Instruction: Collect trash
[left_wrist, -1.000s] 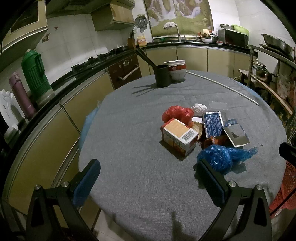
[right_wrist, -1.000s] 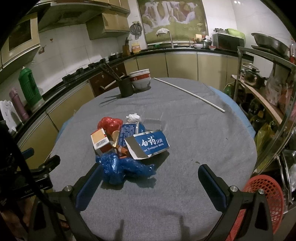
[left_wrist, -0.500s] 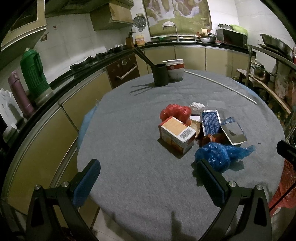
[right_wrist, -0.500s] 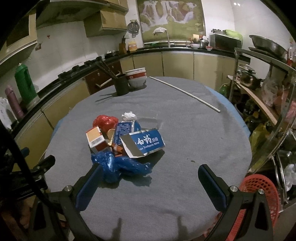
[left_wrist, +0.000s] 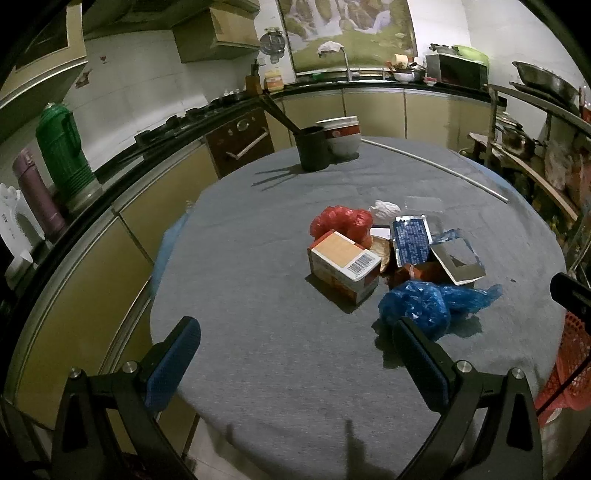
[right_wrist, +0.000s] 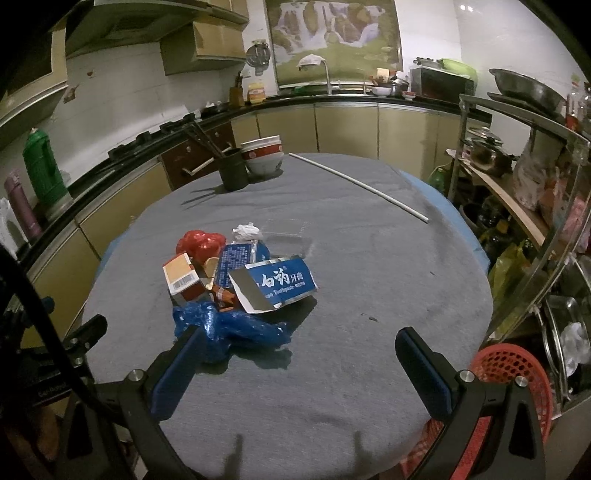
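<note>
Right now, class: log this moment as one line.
left gripper: open, empty | right gripper: open, empty | blue bag: nearest trash, untouched | red basket: beside table

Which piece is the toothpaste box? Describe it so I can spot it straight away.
Find the round grey table, then the trash pile near its middle. The toothpaste box lies on the pile's right edge, just behind the crumpled blue bag. It alone is a long blue carton with white lettering and a torn-open, silvery end.
</note>
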